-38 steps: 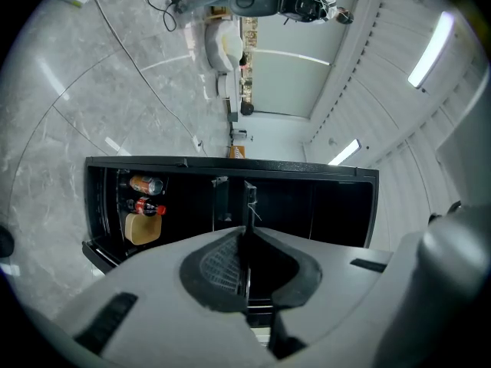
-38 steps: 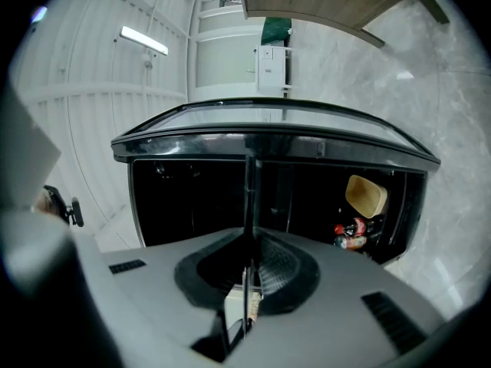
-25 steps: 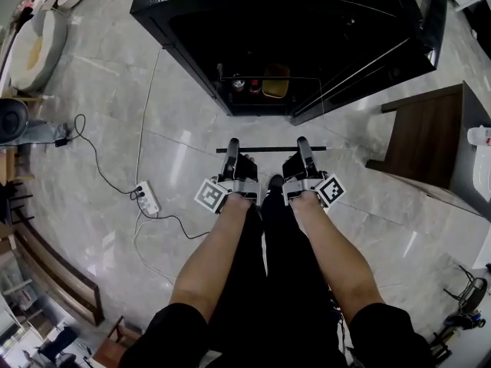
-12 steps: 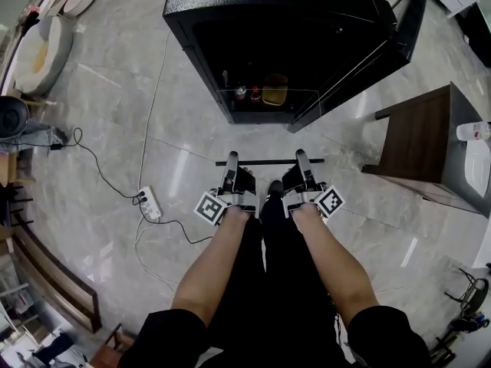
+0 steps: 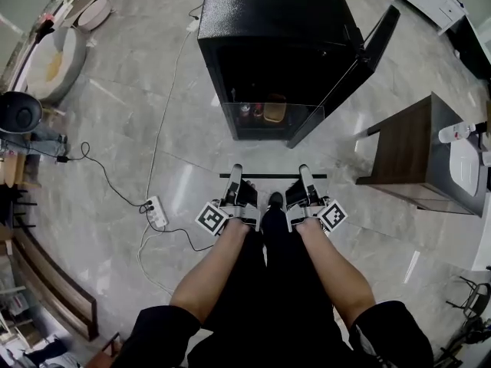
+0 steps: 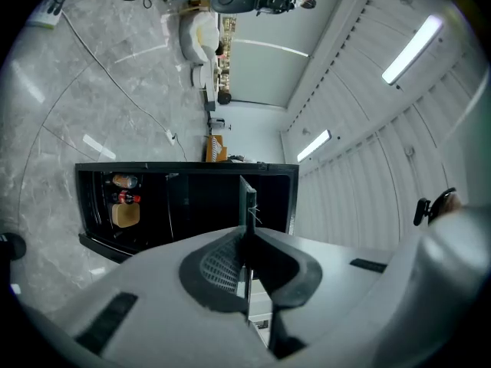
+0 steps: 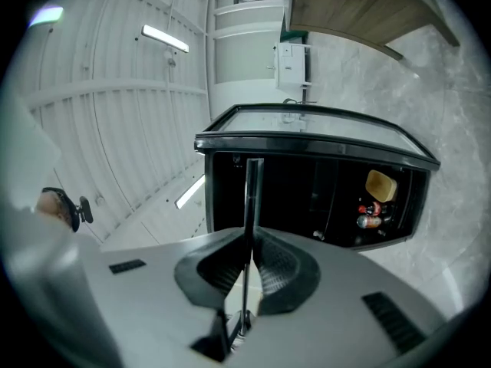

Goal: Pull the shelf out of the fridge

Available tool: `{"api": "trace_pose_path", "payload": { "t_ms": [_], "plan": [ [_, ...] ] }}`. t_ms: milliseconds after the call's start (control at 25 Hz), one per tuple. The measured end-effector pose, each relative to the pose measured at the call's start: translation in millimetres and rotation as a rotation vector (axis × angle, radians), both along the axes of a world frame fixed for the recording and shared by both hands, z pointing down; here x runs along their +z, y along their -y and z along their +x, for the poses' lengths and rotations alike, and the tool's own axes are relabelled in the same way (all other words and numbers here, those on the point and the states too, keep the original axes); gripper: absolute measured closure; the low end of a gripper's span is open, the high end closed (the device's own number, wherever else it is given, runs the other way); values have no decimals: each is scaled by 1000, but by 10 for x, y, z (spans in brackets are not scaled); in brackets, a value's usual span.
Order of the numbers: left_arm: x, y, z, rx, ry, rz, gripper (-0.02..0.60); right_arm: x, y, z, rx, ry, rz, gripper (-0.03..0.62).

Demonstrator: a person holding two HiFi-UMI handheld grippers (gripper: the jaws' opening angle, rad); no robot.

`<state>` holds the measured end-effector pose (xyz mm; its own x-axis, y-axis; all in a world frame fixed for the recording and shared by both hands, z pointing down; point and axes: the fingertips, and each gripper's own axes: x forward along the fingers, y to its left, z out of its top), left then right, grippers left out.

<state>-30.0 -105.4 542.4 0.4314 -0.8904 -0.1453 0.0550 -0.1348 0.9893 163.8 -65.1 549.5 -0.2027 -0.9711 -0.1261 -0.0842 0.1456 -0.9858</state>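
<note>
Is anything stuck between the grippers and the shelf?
No, nothing visible is. The left gripper and the right gripper both pinch the shelf at its near edge. The shelf hangs in front of the open fridge.

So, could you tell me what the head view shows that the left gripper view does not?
Only the head view: the person's forearms, the wooden table, and the shelf running from the left gripper to the right gripper. Only the left gripper view: ceiling light strips, and its own jaws seen close, clamped on the shelf's edge. Both: the open black fridge with bottles inside, and the marble floor.
</note>
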Motion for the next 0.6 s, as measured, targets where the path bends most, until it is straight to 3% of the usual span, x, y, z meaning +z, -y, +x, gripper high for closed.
{"api": "trace_pose_path", "payload": {
  "t_ms": [600],
  "plan": [
    [-1021,-630,115,78,14,44,554,-1065,-640,93,-36,-34,70,560]
  ]
}}
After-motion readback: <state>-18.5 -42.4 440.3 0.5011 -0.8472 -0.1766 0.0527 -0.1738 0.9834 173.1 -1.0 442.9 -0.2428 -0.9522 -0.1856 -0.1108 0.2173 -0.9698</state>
